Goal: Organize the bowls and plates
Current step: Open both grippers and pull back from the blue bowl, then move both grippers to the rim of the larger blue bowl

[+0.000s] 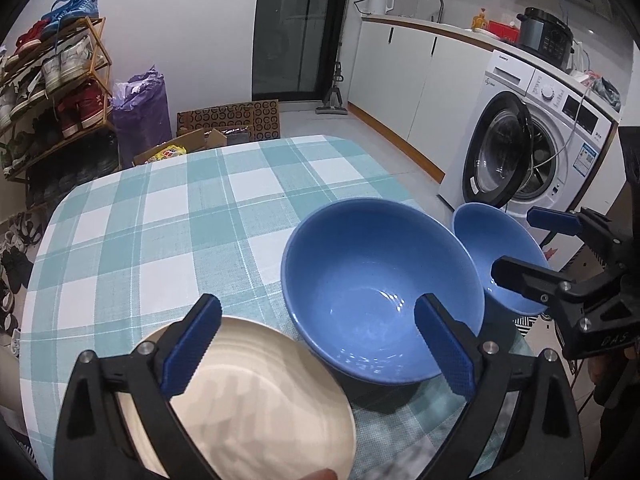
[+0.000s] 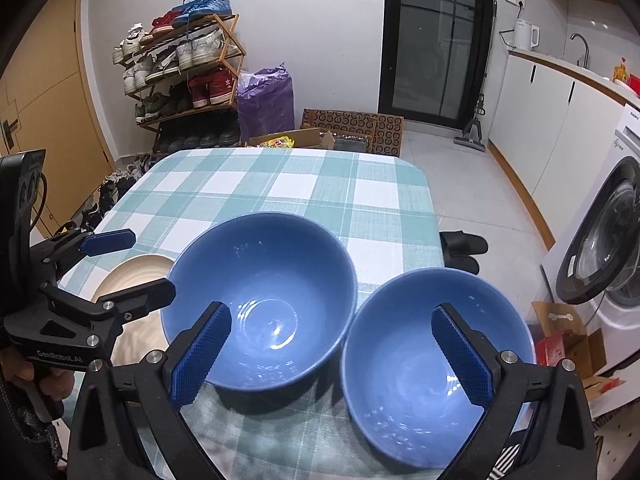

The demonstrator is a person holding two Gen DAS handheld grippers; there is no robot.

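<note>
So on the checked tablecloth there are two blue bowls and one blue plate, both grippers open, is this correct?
Not quite: the plate is cream, not blue, as the left wrist view shows. The two blue bowls and open left gripper and right gripper are correct.

Checked tablecloth (image 2: pixel 280 184) covers the table. Behind it: shoe rack (image 2: pixel 188 68) w/ sneakers, purple bag (image 2: pixel 266 100) beside it, cardboard boxes (image 2: pixel 352 126) on floor. Dark glass door (image 2: pixel 436 40) at back. Washing machine (image 1: pixel 532 148) at right, door open; kettle (image 1: pixel 380 0) & rice cooker (image 1: pixel 546 34) on counter.
</note>
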